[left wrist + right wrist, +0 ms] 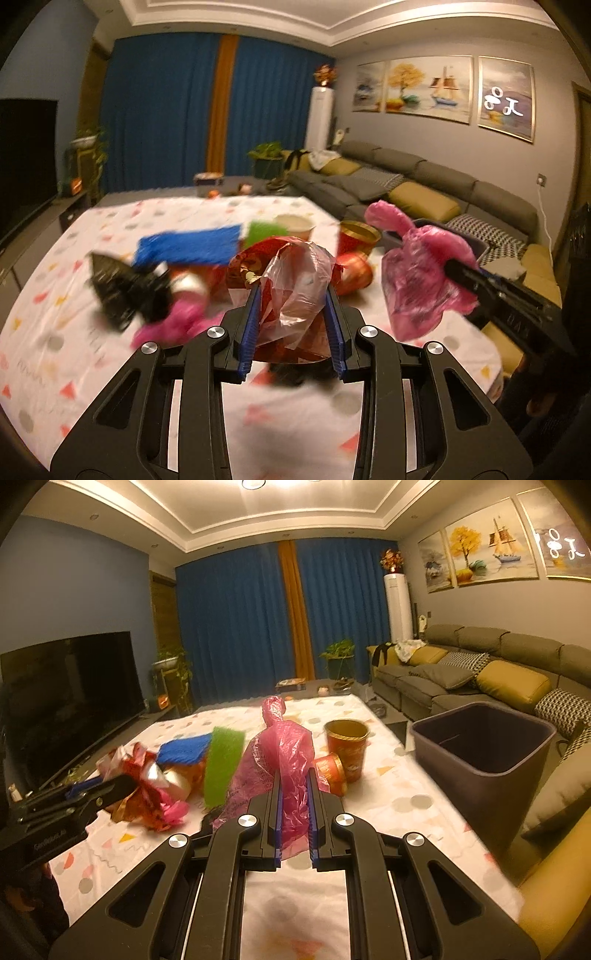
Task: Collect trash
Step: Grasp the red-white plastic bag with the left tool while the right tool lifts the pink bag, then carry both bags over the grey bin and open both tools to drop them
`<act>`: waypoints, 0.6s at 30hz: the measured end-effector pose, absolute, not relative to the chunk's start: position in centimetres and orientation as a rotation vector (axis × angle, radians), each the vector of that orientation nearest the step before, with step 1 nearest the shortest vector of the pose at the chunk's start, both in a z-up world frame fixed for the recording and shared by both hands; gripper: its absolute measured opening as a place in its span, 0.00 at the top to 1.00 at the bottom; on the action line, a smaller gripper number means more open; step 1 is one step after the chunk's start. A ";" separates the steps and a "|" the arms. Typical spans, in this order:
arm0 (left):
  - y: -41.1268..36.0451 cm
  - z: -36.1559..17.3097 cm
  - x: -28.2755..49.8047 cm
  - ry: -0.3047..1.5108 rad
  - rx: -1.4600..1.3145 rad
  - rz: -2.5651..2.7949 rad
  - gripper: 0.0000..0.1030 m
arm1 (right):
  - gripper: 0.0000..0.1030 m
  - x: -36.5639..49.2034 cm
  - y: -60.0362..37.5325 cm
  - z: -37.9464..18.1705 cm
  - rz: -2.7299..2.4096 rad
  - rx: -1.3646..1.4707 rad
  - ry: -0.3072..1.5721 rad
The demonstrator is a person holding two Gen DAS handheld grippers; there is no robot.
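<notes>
Crinkled pink plastic bag (pixel 284 760), translucent, thin

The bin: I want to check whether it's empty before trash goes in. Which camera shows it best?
The right wrist view. There the bin stands at the table's right edge beside the sofa, with its rim and open mouth in sight, though its bottom is dark. The left wrist view shows only a sliver of its rim behind the pink bag.
</notes>
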State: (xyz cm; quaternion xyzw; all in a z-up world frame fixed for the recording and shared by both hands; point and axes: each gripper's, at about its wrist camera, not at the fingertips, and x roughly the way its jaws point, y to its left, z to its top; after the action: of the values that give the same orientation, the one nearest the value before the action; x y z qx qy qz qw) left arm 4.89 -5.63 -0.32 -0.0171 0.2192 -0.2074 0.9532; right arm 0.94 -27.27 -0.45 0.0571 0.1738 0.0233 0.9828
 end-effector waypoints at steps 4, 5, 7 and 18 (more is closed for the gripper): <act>-8.9 1.1 6.2 0.415 -0.022 -0.477 0.69 | 0.88 0.8 -29.4 0.4 -0.012 0.117 0.317; -9.6 1.3 6.5 0.410 -0.018 -0.487 0.69 | 0.88 0.9 -29.8 0.5 -0.024 0.117 0.311; -11.3 1.7 7.1 0.400 -0.009 -0.513 0.69 | 0.88 0.9 -31.2 1.1 -0.064 0.116 0.291; -22.6 4.1 11.0 0.345 0.017 -0.639 0.69 | 0.88 1.7 -39.9 2.9 -0.318 0.127 0.206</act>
State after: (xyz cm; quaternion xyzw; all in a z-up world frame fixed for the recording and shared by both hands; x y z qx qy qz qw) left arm 11.04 -22.59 4.07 0.0085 0.1685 -0.3124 0.9348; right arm 1.74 -39.87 2.94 0.0629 0.1022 -0.1579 0.9801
